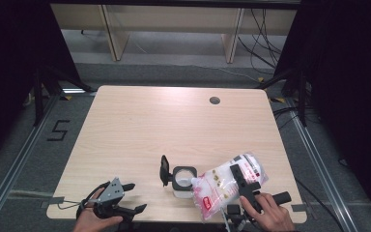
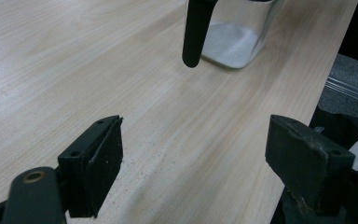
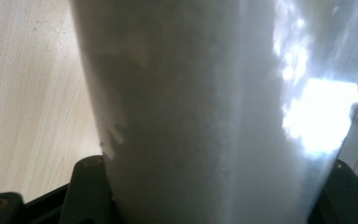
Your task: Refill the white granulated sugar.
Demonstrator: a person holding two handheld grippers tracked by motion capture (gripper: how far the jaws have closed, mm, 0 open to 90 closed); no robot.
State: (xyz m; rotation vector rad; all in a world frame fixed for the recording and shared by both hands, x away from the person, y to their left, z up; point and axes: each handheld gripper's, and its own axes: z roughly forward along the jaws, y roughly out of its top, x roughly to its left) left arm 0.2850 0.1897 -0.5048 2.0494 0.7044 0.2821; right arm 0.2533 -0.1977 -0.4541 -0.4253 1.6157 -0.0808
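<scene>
Right now the right gripper (image 1: 241,181) has its jaws clamped around a clear plastic bag (image 1: 229,183) of white grains, with red print at its lower end, holding it tilted over the worktop (image 1: 164,121) at about five o'clock of the high view. In the right gripper view the bag bulges between the two black jaws, so the grip looks full and firm. Just beside the bag, at its nine o'clock, stands a small clear jar (image 1: 183,180) with a black rim and a black lid (image 1: 164,170) flipped up on its hinge; the left gripper view shows a shallow layer of white grains already lying in the jar's bottom (image 2: 233,42). The bag's corner reaches the jar's rim, though I cannot tell whether it touches.

The left gripper (image 1: 118,198) rests near the worktop's front edge at seven o'clock, jaws wide open and holding nothing, well apart from the jar.

The work in hand looks like pouring from the bag into the jar. To do it well, the bag's open corner should sit right over the jar's mouth before tilting further, and the tilt should grow slowly so the grains run in a thin stream. The raised lid stands at the far side from the bag, so it should not block the flow. Steadying the jar with the free gripper would guard against a tip-over.
</scene>
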